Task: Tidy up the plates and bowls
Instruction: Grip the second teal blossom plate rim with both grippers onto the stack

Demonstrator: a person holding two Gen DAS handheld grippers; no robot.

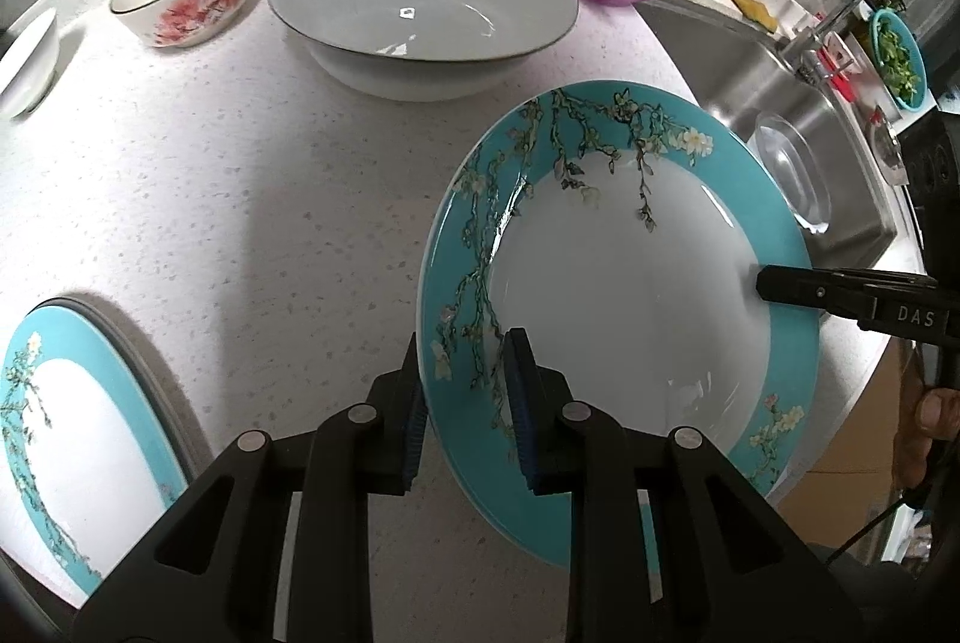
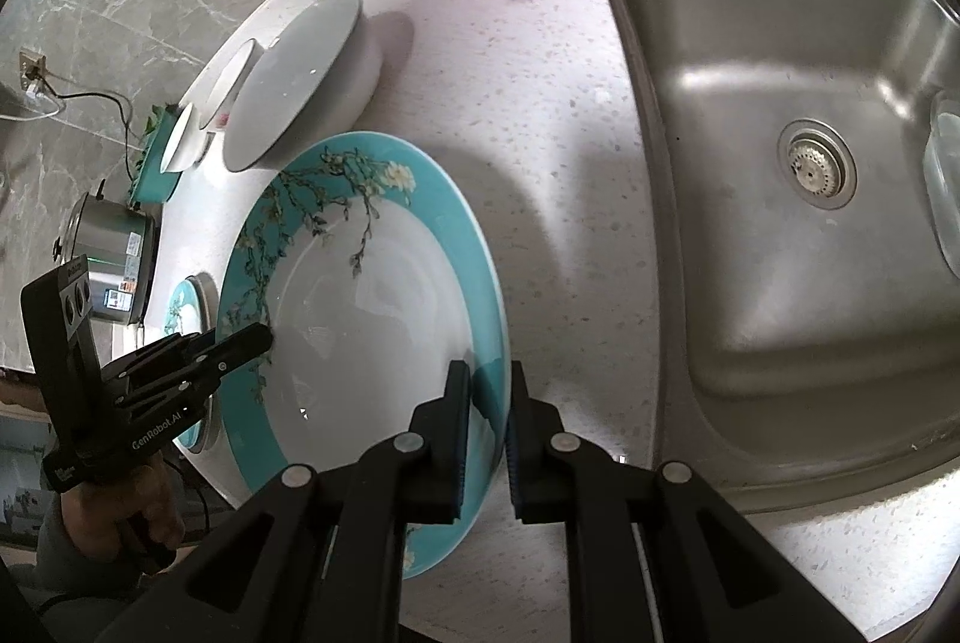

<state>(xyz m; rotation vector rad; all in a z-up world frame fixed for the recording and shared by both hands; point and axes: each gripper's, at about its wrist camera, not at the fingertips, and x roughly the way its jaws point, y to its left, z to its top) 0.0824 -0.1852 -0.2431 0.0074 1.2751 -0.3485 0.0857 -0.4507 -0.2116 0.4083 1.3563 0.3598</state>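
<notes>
Two grippers, left gripper (image 1: 465, 406) and right gripper (image 2: 486, 433), pinch our teal blossom plate (image 1: 624, 283); its twin (image 1: 78, 439) waits at eight o'clock, seemingly stacked; bowls unsorted.

The right gripper (image 2: 486, 385) clamps the near rim of the teal floral plate (image 2: 372, 319); the left gripper (image 2: 264, 337) grips its far side, beside the steel sink (image 2: 780, 61).
</notes>
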